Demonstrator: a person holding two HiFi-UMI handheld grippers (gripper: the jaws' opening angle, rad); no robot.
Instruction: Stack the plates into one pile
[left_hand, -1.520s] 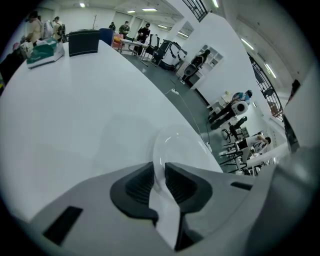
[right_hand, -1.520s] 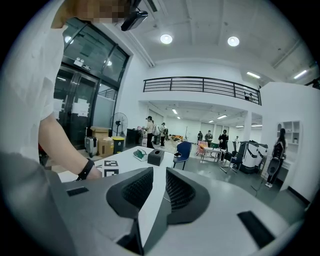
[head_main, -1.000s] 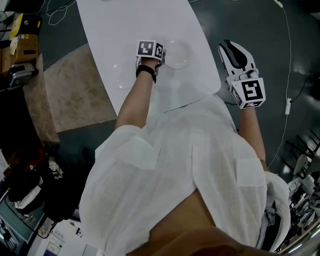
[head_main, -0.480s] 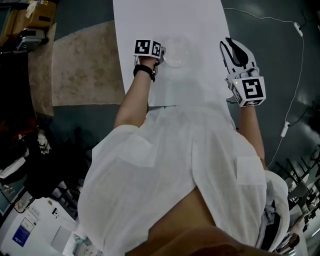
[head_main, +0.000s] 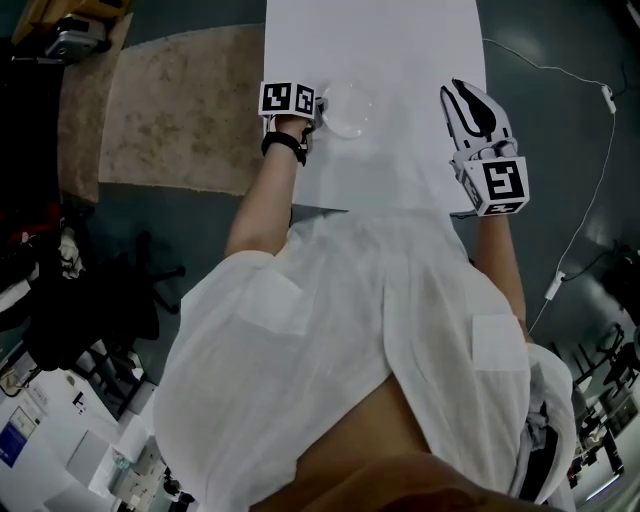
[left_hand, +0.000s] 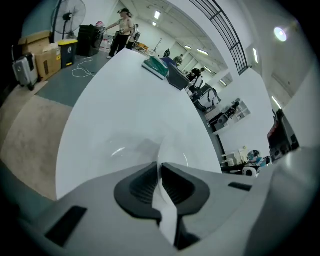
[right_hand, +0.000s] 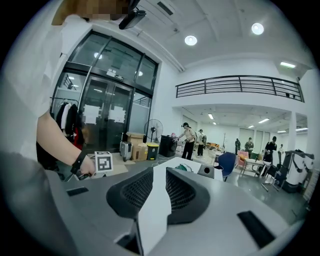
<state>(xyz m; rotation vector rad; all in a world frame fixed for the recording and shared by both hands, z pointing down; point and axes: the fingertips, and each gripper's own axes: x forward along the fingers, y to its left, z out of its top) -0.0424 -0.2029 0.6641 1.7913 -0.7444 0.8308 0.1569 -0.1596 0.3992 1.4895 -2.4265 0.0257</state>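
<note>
White table (head_main: 400, 60) is seen beneath both grippers. Jaws of the left gripper (head_main: 320, 108) have just been closing and are pinched on the rim of the clear plate (head_main: 350, 108) (carried along with them over the last second), so its transfer is judged begun. Jaws of the right gripper (head_main: 462, 95) are held slightly apart, empty.

The left gripper (head_main: 320, 110), pitched steeply down on an outstretched forearm, has just been closed onto the plate (head_main: 352, 108) rim. The right gripper (head_main: 466, 92) is held nearly level, jaws slightly parted and empty.
</note>
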